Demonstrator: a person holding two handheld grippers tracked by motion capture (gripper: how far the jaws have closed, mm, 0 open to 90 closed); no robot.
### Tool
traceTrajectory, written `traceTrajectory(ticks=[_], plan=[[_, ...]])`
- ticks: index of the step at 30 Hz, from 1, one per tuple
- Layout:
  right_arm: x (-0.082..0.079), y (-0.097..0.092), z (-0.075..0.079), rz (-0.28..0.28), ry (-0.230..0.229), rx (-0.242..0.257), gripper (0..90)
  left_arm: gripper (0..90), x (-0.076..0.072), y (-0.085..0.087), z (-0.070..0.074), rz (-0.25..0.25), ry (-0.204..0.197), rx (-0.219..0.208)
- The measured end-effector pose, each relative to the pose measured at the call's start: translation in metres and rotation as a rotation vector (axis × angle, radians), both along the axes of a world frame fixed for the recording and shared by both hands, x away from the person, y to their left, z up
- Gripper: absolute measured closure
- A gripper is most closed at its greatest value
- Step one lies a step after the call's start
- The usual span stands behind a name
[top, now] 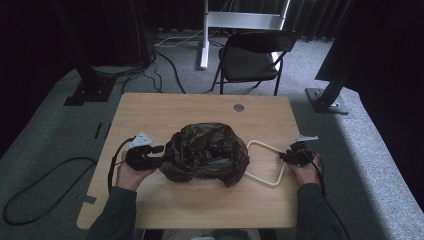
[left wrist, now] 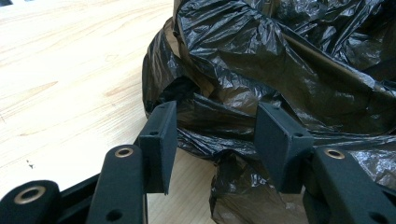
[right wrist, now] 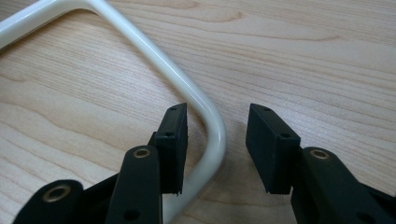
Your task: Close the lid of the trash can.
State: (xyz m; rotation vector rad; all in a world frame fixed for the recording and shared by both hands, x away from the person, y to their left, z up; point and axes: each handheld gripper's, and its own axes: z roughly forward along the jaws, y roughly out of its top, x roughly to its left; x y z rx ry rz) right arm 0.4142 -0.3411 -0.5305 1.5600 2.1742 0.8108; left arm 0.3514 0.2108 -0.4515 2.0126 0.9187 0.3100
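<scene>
Both grippers sit low on the table as I watch. On my left gripper (left wrist: pixel 215 144) the jaws stand wide, with a crumpled fold of the black plastic bag (top: pixel 206 152) between the pads, which do not press on it. That bag lies bunched at the middle of the wooden table (top: pixel 150 107). On my right gripper (right wrist: pixel 217 149) the jaws also gape, straddling a bend of the cream tube frame (right wrist: pixel 205 116), which lies flat just right of the bag. Beyond the table stands a black folding chair (top: pixel 252 57).
</scene>
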Motion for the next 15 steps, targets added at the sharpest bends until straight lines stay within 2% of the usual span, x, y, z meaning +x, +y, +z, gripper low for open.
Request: traceTrajectory(ticks=[5, 15], plan=[[0.0003, 0.0005, -0.0002, -0.002, -0.003, 0.002, 59.2, 50.4, 0.0000, 0.0005, 0.0001, 0.000, 0.000, 0.000], [-0.0010, 0.0041, -0.0001, 0.005, -0.012, -0.042, 62.7, 50.4, -0.0007, 0.0016, 0.0012, 0.000, -0.002, 0.000]])
